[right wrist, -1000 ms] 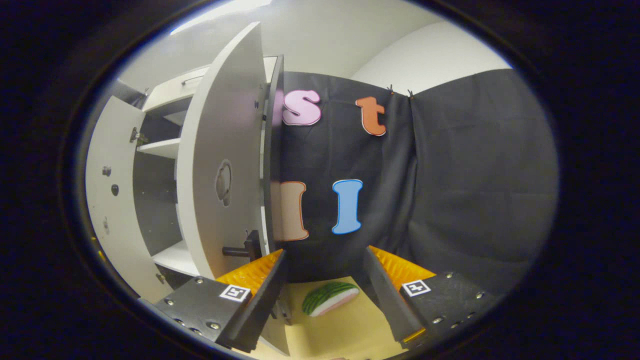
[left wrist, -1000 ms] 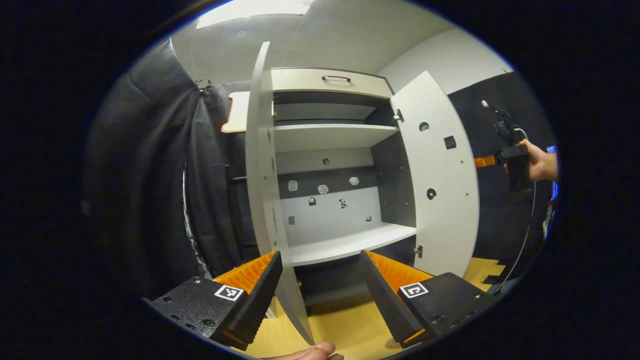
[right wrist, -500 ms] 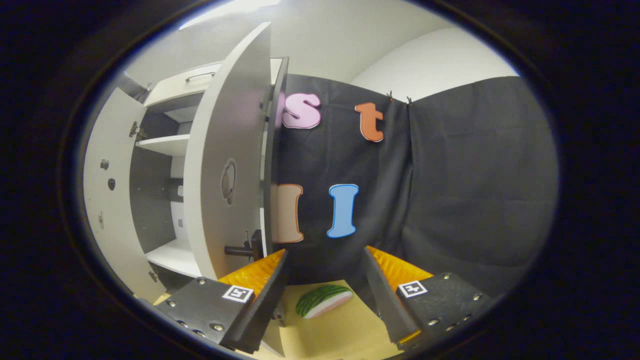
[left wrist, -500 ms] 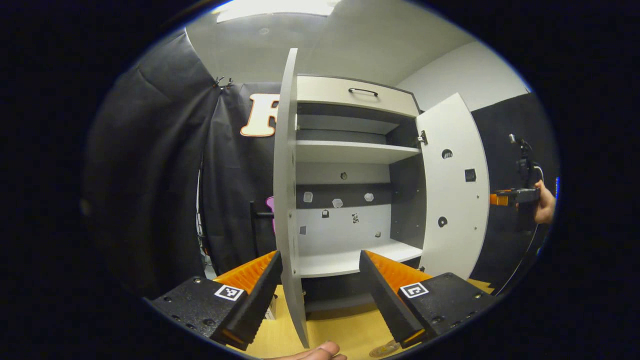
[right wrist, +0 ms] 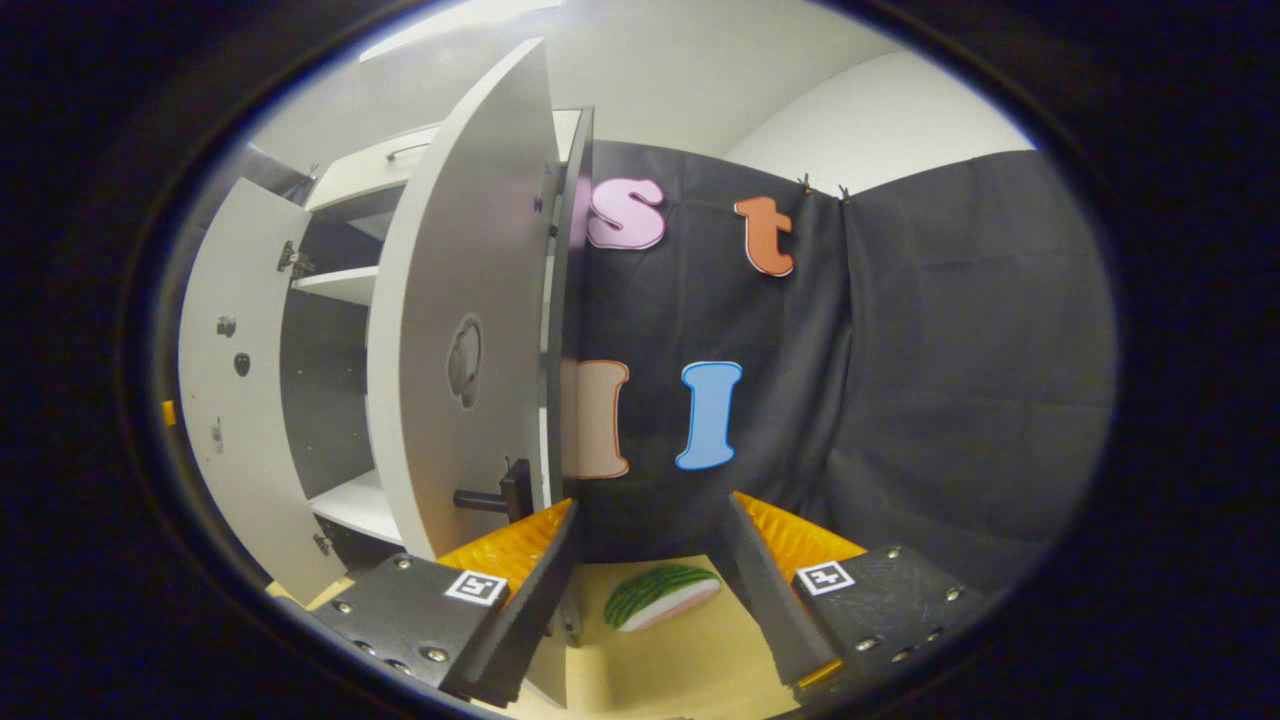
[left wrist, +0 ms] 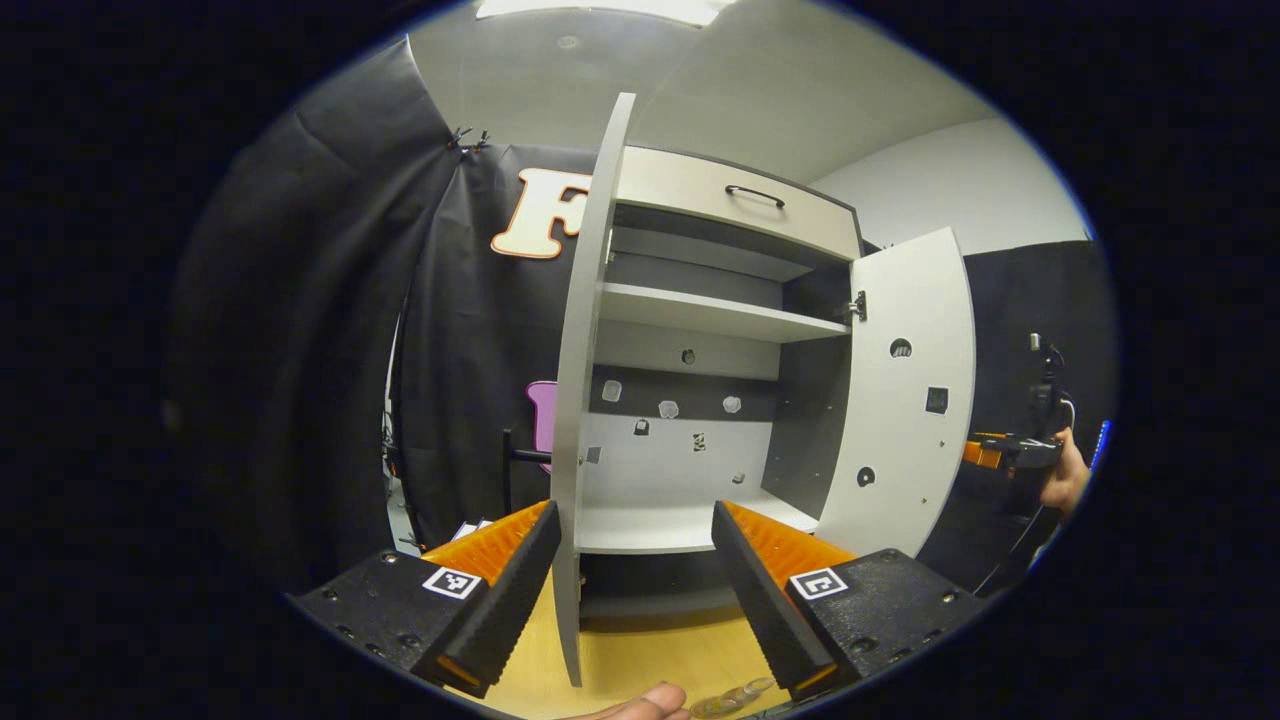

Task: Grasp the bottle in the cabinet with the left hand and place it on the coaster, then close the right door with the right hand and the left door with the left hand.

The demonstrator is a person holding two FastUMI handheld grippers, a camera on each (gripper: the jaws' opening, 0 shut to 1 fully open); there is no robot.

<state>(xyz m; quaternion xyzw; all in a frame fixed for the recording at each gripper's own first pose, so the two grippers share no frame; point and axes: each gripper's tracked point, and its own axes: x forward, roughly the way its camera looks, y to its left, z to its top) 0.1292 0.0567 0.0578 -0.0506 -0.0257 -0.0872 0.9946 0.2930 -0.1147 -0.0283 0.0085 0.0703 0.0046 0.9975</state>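
Note:
The cabinet [left wrist: 700, 310] stands with both doors swung out, and its white shelves look bare. My left gripper [left wrist: 633, 512] is open. The left door [left wrist: 585, 350] is edge-on, just inside the gripper's left finger [left wrist: 500, 590]. The right door [left wrist: 905, 400] hangs open, and past it a hand [left wrist: 1065, 482] holds my right gripper [left wrist: 1000, 452]. In the right gripper view, my right gripper [right wrist: 650, 505] is open beside the right door's [right wrist: 450, 330] outer face. Its left finger [right wrist: 520, 590] is just below the dark handle [right wrist: 490, 497]. A small clear thing [left wrist: 735, 696] at the bottom edge is cut off.
A toy watermelon slice [right wrist: 662, 597] lies on the yellow table [right wrist: 690, 660] between the right gripper's fingers. A fingertip [left wrist: 640, 705] pokes in at the bottom of the left gripper view. A drawer with a dark handle [left wrist: 755, 195] tops the cabinet. Black cloth hangs on both sides.
The left gripper view has swung up and to the left, so more cloth shows behind the left door and the door edge stays between the fingers. The right gripper has barely shifted.

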